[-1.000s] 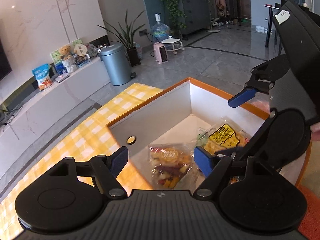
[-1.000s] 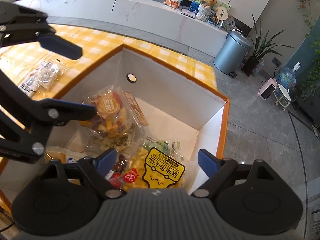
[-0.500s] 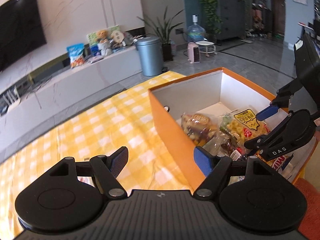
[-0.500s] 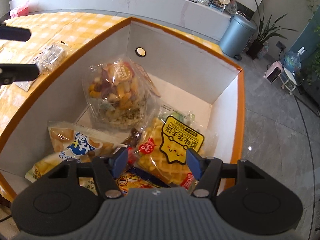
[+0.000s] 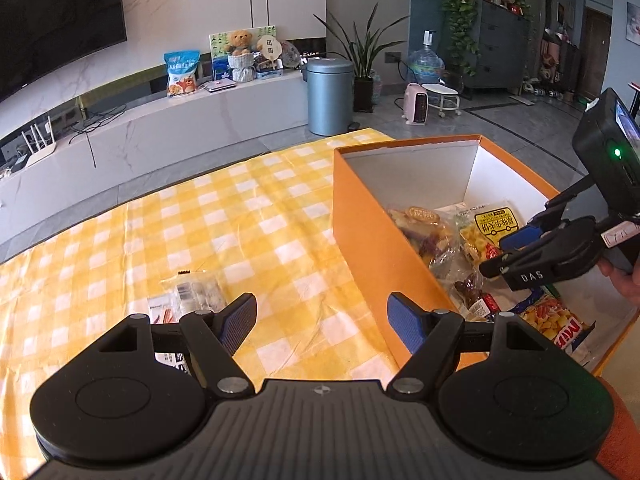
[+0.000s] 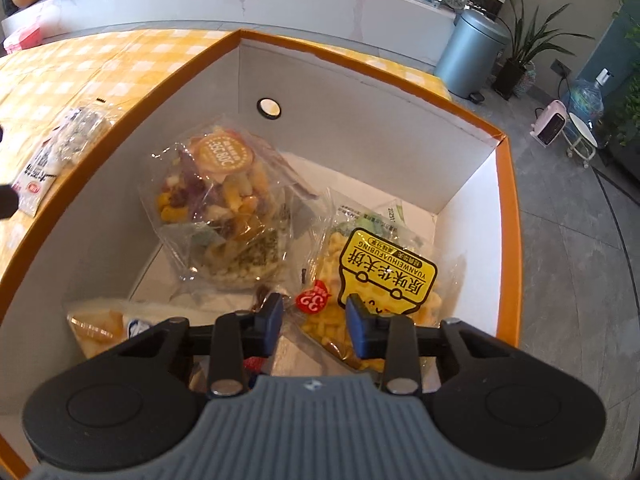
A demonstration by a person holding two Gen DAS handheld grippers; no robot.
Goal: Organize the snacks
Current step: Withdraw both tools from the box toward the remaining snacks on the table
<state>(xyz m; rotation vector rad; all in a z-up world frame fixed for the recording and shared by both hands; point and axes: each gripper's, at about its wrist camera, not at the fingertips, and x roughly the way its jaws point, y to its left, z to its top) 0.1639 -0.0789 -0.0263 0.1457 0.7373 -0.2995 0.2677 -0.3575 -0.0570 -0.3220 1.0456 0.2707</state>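
Note:
An orange box (image 6: 508, 208) with white inner walls holds several snack packets. My right gripper (image 6: 315, 316) reaches down inside it. Its jaws are closing, and the near corner of a yellow waffle packet (image 6: 384, 268) lies between them without being pinched. A clear bag of mixed snacks (image 6: 224, 200) leans against the far wall. A white and blue packet (image 6: 100, 324) lies at the near left. My left gripper (image 5: 322, 316) hangs open and empty over the yellow checked cloth (image 5: 240, 220), just left of the box (image 5: 360, 220). A clear snack packet (image 5: 196, 290) lies on the cloth by its left finger. My right gripper (image 5: 508, 250) shows at the right.
A red and yellow packet (image 5: 556, 320) lies at the box's near end. A low white counter (image 5: 200, 120) with a teddy bear and a snack bag runs behind the table. A grey bin (image 5: 330, 96) stands on the floor beyond.
My left gripper swung from above the box out to the left over the cloth. My right gripper sank deeper into the box and its jaws narrowed around the waffle packet's corner.

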